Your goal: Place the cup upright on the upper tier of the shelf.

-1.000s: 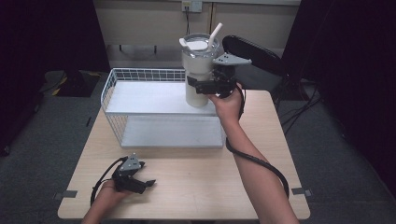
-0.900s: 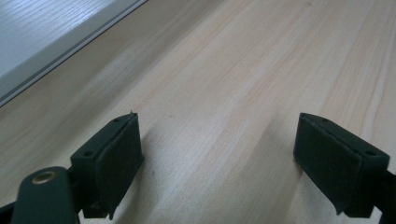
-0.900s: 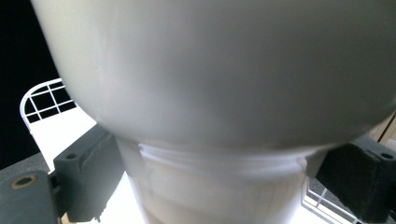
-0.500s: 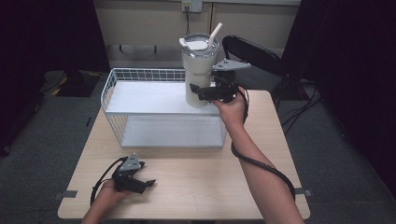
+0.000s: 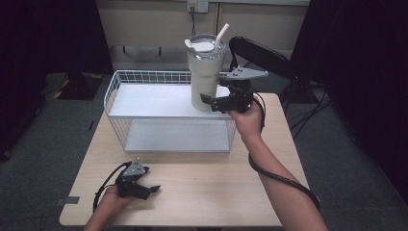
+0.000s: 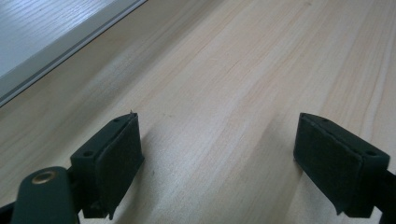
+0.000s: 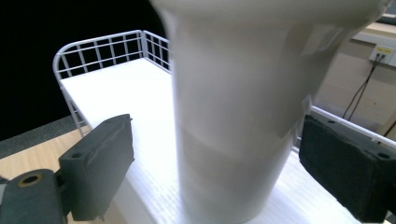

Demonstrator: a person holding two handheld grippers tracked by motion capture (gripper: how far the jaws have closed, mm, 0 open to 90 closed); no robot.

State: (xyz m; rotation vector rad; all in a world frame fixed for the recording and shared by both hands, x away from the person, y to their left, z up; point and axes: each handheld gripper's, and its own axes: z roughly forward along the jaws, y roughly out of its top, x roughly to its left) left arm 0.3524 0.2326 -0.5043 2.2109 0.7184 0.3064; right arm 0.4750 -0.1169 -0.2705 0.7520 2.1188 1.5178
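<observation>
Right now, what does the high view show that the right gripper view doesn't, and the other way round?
High view alone: the tumbler's lid and straw, the left gripper resting on the wooden table, and a black chair. Right gripper view alone: a close look at its own open fingers standing apart from the tumbler's sides. Both share the cream tumbler standing on the white wire rack.

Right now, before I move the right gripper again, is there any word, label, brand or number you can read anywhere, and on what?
None can be read.
Tumbler: plain cream wall, no print that shows; blurred in the right gripper view.
White wire rack: no label.
Wall socket: too small to read.
Left gripper and right gripper: no markings legible.
</observation>
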